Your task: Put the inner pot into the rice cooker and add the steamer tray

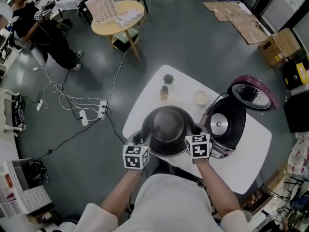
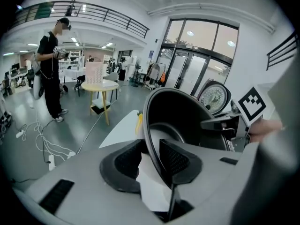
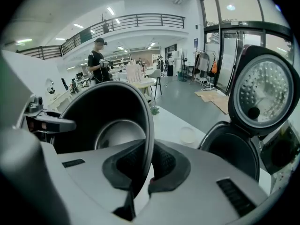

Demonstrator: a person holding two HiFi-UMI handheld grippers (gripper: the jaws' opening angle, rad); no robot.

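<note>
The dark inner pot (image 1: 168, 129) hangs above the white table, held by its rim on two sides. My left gripper (image 1: 145, 143) is shut on the rim at the pot's left, with the thin edge pinched between its pads (image 2: 176, 159). On the pot's right rim my right gripper (image 1: 193, 133) is shut the same way, one pad (image 3: 164, 161) outside the wall. The pot's inside (image 2: 187, 121) (image 3: 108, 125) holds nothing. The black rice cooker (image 1: 224, 127) stands just right of the pot, its lid (image 1: 253, 94) raised and its cavity (image 3: 234, 153) bare. I see no steamer tray.
On the white table (image 1: 251, 151) stand a small potted plant (image 1: 166, 85) and a small white dish (image 1: 201, 97) behind the pot. Cables and power strips (image 1: 82, 108) lie on the floor at left. A round wooden table (image 1: 118, 18), a person (image 1: 43, 30) and cardboard (image 1: 241, 18) are farther off.
</note>
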